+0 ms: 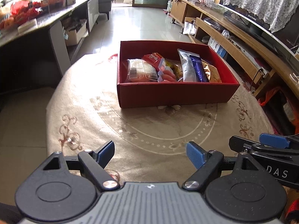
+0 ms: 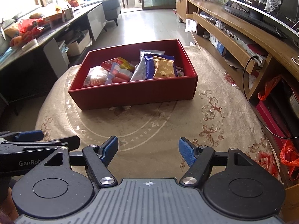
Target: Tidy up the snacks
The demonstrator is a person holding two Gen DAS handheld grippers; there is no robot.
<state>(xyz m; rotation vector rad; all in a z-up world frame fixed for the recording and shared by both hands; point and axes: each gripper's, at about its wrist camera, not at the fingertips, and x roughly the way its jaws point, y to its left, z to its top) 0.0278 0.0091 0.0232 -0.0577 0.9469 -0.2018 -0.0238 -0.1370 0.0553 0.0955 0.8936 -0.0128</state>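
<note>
A red cardboard box [image 1: 173, 95] [image 2: 134, 95] stands on the round table's patterned beige cloth [image 1: 149, 127] [image 2: 149, 127]. Inside lie several snack packets: a clear-wrapped pack [image 1: 140, 71] [image 2: 96, 75] at the left, red sausages [image 1: 167, 75] [image 2: 121, 77], a silver packet [image 1: 186, 67] [image 2: 139, 71], a blue bar [image 1: 199, 70] [image 2: 149, 67] and a gold packet [image 1: 213, 72] [image 2: 164, 69]. My left gripper [image 1: 150, 154] is open and empty, held near the table's front edge. My right gripper [image 2: 148, 149] is open and empty beside it, to its right.
A dark side table [image 1: 46, 20] [image 2: 37, 35] with fruit and boxes stands at the left. A wooden TV cabinet [image 1: 243, 43] [image 2: 243, 33] runs along the right. An orange plastic bag [image 2: 288, 155] lies by the table's right edge. Tiled floor lies beyond.
</note>
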